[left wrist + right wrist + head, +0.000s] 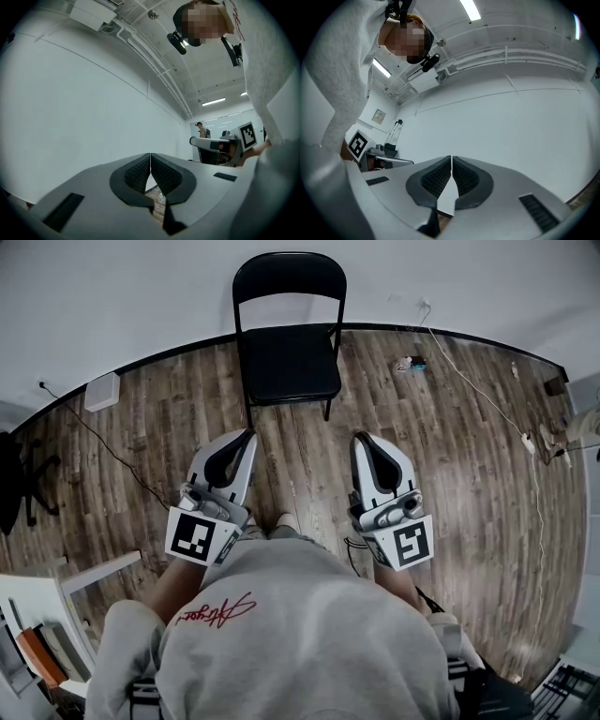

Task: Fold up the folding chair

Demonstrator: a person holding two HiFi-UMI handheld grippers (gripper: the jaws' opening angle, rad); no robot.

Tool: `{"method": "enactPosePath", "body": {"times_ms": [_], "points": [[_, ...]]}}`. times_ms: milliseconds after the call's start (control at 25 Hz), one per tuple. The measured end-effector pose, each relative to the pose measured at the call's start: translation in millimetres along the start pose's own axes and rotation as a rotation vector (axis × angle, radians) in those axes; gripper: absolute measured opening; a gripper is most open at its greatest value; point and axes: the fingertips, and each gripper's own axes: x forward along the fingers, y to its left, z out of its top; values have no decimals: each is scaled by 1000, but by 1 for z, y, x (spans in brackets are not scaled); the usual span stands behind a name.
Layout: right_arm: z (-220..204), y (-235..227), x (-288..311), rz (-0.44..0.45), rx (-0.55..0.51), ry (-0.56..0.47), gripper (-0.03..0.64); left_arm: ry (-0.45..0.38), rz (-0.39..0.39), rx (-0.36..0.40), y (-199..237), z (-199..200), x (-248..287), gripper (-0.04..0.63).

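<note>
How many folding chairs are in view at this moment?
1. The black folding chair stands unfolded by the wall, straight ahead of the left gripper and right gripper. A dark object at the head view's left edge is cut off and may be another seat.

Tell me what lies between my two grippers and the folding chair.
Only bare wooden floor, as the head view shows: nothing lies between the left gripper, the right gripper and the folding chair, which stands unfolded.
</note>
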Motion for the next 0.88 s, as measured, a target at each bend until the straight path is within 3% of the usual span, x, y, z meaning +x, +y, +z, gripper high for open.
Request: {"method": "enactPosePath", "body": {"times_ms": [280, 480, 760, 880], "points": [[-9, -11, -1, 41, 11, -6, 20, -11, 88, 1, -1, -5, -6, 18], [-21, -13, 12, 56, 6, 6, 20, 5, 106, -2, 13, -13, -5, 18], [-47, -36, 57, 0, -6, 43, 21, 0, 74, 10, 61, -20, 40, 18], [-71, -51, 86, -24, 47, 66, 21, 2, 56, -9, 97, -25, 70, 18]]}}
